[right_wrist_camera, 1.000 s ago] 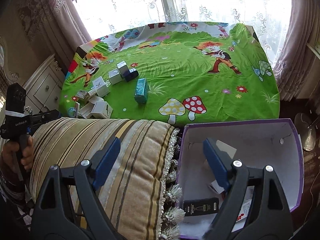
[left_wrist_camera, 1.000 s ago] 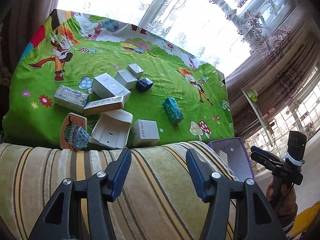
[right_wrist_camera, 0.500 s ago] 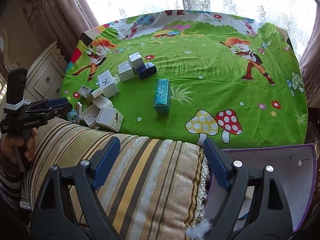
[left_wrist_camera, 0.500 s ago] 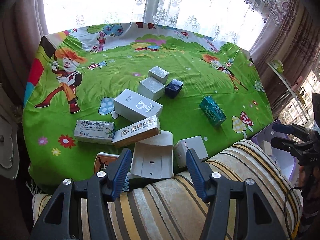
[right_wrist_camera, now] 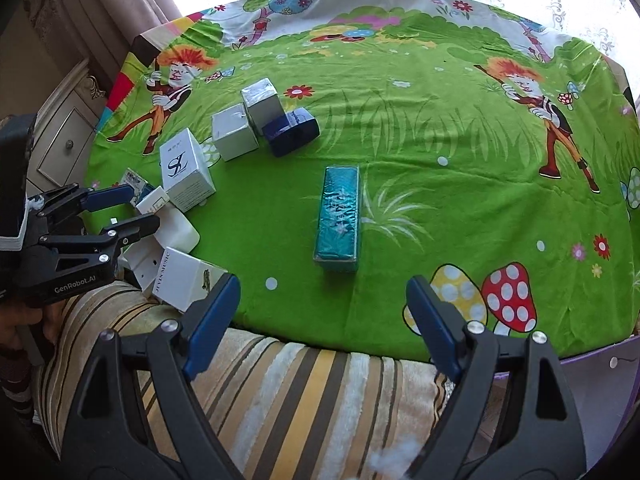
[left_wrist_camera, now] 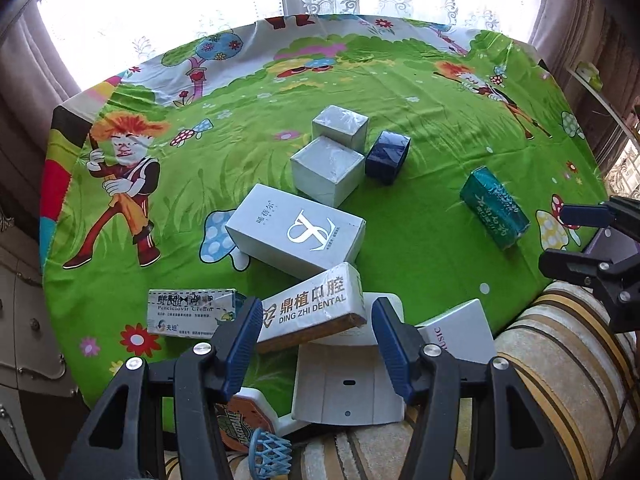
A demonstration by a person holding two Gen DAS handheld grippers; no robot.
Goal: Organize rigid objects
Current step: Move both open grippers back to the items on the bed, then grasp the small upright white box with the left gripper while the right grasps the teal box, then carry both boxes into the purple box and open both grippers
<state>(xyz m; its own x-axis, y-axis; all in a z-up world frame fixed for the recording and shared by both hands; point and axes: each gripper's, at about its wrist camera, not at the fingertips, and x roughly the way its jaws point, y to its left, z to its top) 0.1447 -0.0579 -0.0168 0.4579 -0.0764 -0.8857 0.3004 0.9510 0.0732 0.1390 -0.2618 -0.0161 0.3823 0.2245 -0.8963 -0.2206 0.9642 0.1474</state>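
Boxes lie scattered on a table draped in a green cartoon tablecloth (left_wrist_camera: 400, 248) beside a striped cushion (right_wrist_camera: 304, 396). The left gripper (left_wrist_camera: 314, 344) hovers with jaws wide apart and empty above the near cluster, where a "DING ZHI DENTAL" box (left_wrist_camera: 316, 304) leans across a white plastic tray (left_wrist_camera: 348, 392), with a large grey box (left_wrist_camera: 296, 230) just behind. Farther back, 2 silver cubes (left_wrist_camera: 328, 170) touch each other and a dark blue box (left_wrist_camera: 387, 156). The right gripper (right_wrist_camera: 320, 326), also spread open and holding nothing, points at a teal box (right_wrist_camera: 338, 216) lying well apart from the others.
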